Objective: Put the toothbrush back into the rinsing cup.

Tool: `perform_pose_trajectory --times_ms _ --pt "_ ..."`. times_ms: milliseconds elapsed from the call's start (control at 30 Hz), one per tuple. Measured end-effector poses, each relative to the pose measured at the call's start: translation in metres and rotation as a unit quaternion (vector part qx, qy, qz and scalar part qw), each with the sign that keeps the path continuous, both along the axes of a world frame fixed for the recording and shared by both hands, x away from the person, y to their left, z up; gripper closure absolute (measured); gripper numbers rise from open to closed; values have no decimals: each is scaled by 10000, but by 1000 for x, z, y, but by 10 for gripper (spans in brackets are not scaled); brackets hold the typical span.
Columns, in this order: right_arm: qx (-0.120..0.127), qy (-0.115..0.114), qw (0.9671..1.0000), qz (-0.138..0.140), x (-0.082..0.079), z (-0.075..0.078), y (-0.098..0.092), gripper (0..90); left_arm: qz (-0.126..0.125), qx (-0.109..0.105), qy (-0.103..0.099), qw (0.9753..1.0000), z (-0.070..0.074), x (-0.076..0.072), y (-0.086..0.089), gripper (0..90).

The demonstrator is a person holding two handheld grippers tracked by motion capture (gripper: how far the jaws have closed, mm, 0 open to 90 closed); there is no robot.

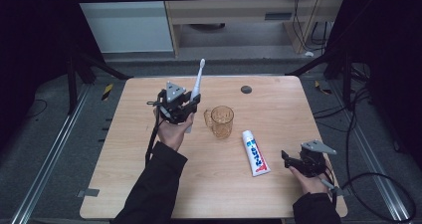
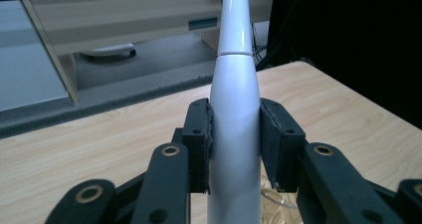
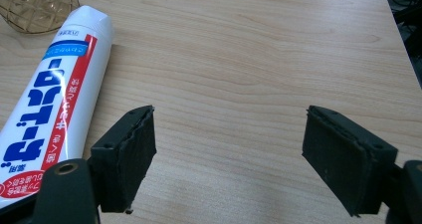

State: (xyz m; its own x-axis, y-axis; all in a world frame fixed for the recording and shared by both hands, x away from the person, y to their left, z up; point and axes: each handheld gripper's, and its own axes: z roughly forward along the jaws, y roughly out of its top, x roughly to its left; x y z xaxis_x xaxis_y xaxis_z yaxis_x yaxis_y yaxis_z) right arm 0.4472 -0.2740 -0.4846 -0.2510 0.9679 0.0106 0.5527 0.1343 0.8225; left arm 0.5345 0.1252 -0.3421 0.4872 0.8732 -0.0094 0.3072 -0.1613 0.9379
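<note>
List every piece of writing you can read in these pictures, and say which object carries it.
Toothpaste tube: large blue Japanese characters on white, plus smaller red-band print; too blurred to quote reliably.
Toothbrush, glass mug, table: no writing.

An amber glass mug [image 1: 222, 121] stands beside a toothpaste tube [image 1: 255, 153].

The high view looks forward and down over the whole table [image 1: 278, 92]. Each gripper view rides close, low along its jaws (both catch the cup [image 3: 37, 7]).
</note>
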Motion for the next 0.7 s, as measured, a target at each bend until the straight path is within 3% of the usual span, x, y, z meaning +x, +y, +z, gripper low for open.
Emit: perform_pose_trajectory --times_ms 267,400,700 --pt "-8 7 10000 19 1 -1 1 201 78 -305 -67 9995 -3 9 -4 667" --pt "9 3 10000 17 1 -1 1 199 144 -620 -173 9978 -4 13 -4 667" --pt "30 6 10000 35 1 -1 2 198 237 -781 -387 9959 -6 19 -15 667"
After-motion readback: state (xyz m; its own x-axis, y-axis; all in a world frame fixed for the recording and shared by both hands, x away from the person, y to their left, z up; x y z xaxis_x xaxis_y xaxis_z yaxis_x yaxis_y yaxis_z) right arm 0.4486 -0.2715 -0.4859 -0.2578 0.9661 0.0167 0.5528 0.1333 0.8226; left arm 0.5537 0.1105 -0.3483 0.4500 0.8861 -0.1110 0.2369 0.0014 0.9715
